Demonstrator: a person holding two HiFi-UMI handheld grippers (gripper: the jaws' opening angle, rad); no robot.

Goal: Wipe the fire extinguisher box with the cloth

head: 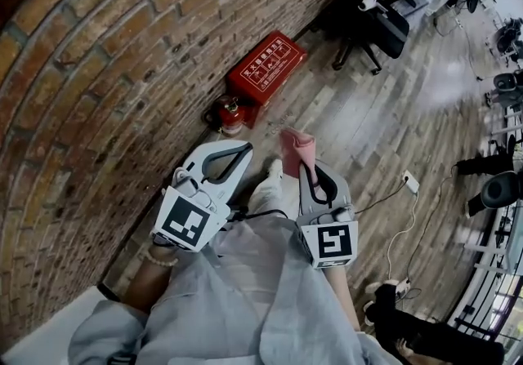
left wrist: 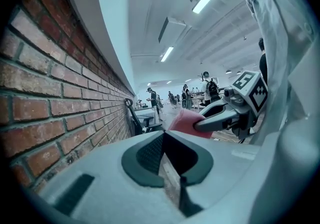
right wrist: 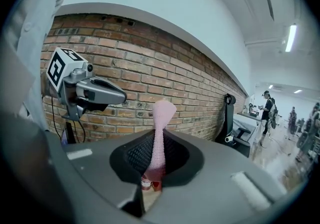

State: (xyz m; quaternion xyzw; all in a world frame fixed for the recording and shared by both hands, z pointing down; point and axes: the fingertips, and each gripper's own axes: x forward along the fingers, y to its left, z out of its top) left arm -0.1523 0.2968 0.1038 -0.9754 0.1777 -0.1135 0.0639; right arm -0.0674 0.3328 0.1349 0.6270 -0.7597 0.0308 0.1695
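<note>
Right hand-held gripper (head: 309, 171) clamped on pink cloth (head: 296, 147), short of red box (head: 265, 65). Left hand-held gripper (head: 243, 149) closed, empty, also short of box. Box lies against brick wall (head: 98, 69). Extinguisher (head: 231, 114) at box's near end, details hard to make out.

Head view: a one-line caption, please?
Right gripper clamps pink cloth, left gripper shut, empty, red fire extinguisher box ahead by brick wall.
</note>
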